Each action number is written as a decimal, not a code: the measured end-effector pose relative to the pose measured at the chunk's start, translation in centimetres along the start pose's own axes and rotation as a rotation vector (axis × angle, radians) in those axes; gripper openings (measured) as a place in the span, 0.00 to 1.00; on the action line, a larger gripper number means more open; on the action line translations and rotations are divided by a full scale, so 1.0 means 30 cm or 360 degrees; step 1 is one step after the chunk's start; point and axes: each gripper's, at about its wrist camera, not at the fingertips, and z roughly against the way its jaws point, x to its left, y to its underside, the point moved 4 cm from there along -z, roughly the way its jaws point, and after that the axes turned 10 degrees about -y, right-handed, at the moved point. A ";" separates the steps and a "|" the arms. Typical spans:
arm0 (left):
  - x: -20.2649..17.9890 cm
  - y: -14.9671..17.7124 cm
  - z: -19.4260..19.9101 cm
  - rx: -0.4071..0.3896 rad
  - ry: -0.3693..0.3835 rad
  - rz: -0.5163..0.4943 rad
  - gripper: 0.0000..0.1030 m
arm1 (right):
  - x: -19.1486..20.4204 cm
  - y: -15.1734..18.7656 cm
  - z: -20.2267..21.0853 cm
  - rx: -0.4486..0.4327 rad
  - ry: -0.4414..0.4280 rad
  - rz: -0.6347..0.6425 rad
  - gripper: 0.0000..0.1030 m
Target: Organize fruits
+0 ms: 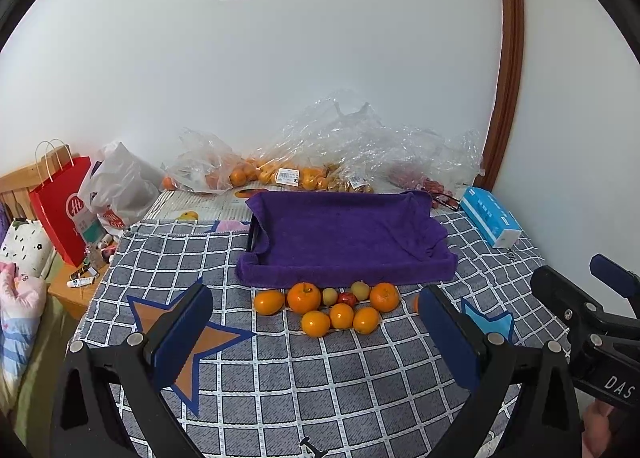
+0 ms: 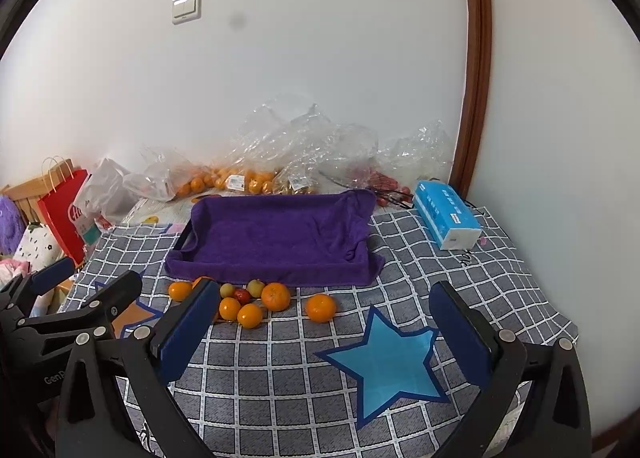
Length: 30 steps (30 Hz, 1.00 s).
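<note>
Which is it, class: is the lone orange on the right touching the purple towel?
Apart. The right wrist view shows checked cloth between the lone orange and the purple towel.

seven oranges (image 2: pixel 275 296) are sitting loose on the cloth, six clustered at 12 o'clock and one apart toward 1 o'clock. two small yellow-green fruits (image 1: pixel 329 296) and one small red fruit (image 1: pixel 347 299) are lying among them. one purple-lined tray (image 1: pixel 344 236) is resting behind. two stars are showing.

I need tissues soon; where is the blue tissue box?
In both views the blue tissue box lies far right on the checked cloth, beside the purple-lined tray.
</note>
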 end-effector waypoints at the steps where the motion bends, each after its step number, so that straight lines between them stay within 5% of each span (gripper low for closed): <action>1: 0.001 -0.002 -0.001 0.0002 0.0001 0.0000 1.00 | 0.001 -0.002 0.000 -0.0001 0.0005 0.0003 1.00; 30: 0.013 0.009 0.010 0.0003 0.0012 0.0014 1.00 | 0.008 -0.006 0.011 -0.0022 0.0003 -0.0001 1.00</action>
